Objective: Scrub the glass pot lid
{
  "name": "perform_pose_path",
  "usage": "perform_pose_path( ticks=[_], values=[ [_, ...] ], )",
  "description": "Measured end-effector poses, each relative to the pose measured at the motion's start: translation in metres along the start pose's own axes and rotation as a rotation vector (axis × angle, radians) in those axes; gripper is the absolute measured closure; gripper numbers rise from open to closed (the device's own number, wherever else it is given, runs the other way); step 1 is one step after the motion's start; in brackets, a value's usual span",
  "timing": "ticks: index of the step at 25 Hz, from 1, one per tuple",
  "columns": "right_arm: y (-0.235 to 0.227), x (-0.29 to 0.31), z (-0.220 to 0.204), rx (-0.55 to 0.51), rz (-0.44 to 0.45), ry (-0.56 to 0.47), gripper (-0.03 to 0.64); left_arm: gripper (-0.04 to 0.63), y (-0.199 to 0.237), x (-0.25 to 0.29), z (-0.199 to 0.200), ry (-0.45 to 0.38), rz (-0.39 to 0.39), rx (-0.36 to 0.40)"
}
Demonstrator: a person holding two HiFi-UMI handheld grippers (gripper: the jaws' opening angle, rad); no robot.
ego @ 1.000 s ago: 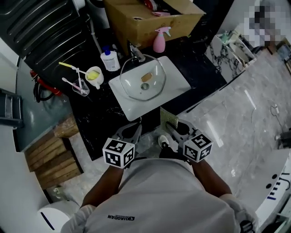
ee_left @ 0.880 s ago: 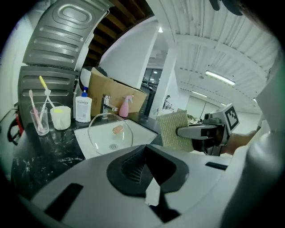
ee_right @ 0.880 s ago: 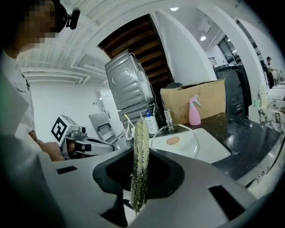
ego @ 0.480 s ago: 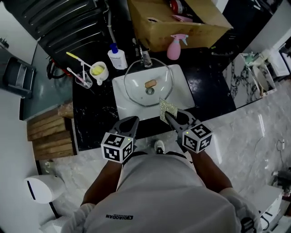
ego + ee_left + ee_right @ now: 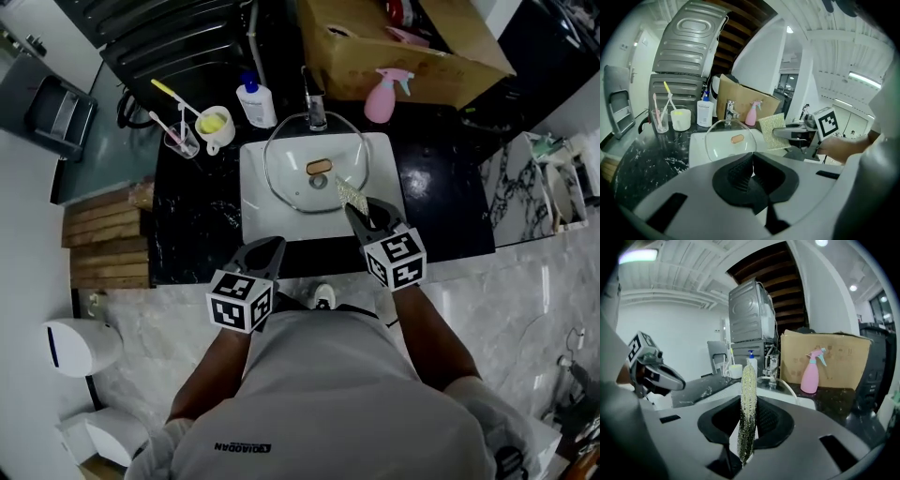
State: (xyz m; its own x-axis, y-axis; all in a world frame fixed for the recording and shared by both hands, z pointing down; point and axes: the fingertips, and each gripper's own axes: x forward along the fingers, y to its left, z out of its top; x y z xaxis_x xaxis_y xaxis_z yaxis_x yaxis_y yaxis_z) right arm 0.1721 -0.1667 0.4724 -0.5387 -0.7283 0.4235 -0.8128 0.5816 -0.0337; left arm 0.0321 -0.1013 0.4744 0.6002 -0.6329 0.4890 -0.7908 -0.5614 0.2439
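A glass pot lid (image 5: 298, 192) with a tan knob (image 5: 319, 167) lies in the white square sink (image 5: 258, 220). My right gripper (image 5: 356, 208) is shut on a yellowish scrub pad (image 5: 352, 194), which hangs over the lid's front right rim; I cannot tell whether they touch. In the right gripper view the scrub pad (image 5: 748, 380) stands edge-on between the jaws, with the lid's rim (image 5: 783, 384) behind it. My left gripper (image 5: 265, 251) is shut and empty at the sink's front edge. Ahead of it, the left gripper view shows the lid (image 5: 723, 143) and the scrub pad (image 5: 772, 131).
On the black counter (image 5: 197, 230) behind the sink stand a faucet (image 5: 315, 105), a pink spray bottle (image 5: 381, 99), a white pump bottle (image 5: 255, 101), a cup (image 5: 216, 127) and a glass of toothbrushes (image 5: 178, 139). A cardboard box (image 5: 394, 52) sits at the back.
Both grippers have moved forward to the sink. The right one carried the scrub pad from the counter's front edge to above the lid's front right rim.
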Motion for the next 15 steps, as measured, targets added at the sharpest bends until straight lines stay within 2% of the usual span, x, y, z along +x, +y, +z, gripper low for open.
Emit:
perform_pose_path(
  ticks=[5,7,11,15],
  values=[
    [-0.025,0.053,-0.003,-0.365,-0.129,0.147,0.528,0.580,0.010,-0.002,-0.004,0.005,0.033,-0.014],
    [-0.034,0.073,0.000,-0.478,-0.169,0.178,0.528,0.580,0.014,-0.002,-0.005,0.009,0.039,-0.016],
    [-0.047,0.110,-0.003,-0.603,-0.211,0.230,0.528,0.580,0.024,-0.001,-0.002,0.011,0.041,-0.027],
    [-0.047,0.136,-0.027,-0.679,-0.219,0.325,0.528,0.580,0.034,-0.005,0.000,0.007,0.052,-0.039]
  ],
)
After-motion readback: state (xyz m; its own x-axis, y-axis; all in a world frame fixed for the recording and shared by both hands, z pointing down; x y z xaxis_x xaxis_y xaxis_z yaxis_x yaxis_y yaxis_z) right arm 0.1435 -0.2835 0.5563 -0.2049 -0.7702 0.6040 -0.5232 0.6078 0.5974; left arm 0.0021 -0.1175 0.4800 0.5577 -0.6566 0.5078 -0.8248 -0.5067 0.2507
